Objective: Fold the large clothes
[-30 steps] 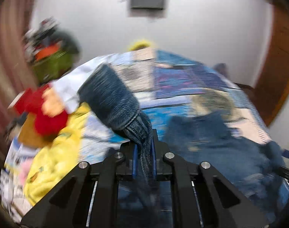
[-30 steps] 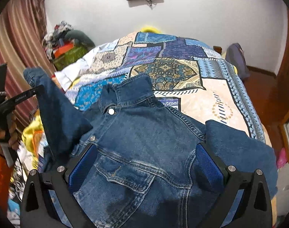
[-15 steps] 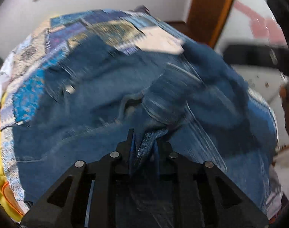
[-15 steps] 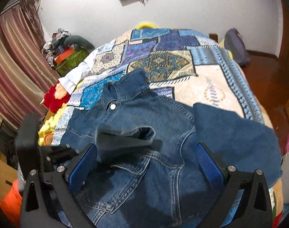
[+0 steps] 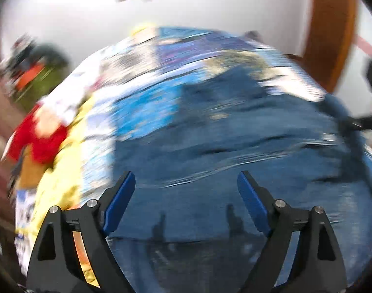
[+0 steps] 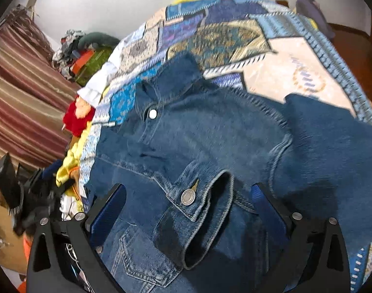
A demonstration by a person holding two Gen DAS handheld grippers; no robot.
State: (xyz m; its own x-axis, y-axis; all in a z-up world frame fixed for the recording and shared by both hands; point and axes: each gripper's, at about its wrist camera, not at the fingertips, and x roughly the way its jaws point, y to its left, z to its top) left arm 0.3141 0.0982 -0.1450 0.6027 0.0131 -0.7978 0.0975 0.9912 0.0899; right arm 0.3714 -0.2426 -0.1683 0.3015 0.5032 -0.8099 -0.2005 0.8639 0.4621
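Dark blue denim jacket [image 6: 210,146] spread front-up on the patchwork bedspread.
One buttoned cuff [image 6: 200,200] lies folded across its chest.

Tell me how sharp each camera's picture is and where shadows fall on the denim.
Left wrist view: heavy motion smear across the denim jacket and patchwork bedspread; only the left tool is crisp, its finger shadows dark on the denim below. Right wrist view: mostly sharp, slight blur at the edges; the cuff and its button read clearly, with the right tool shading the cloth beside it.
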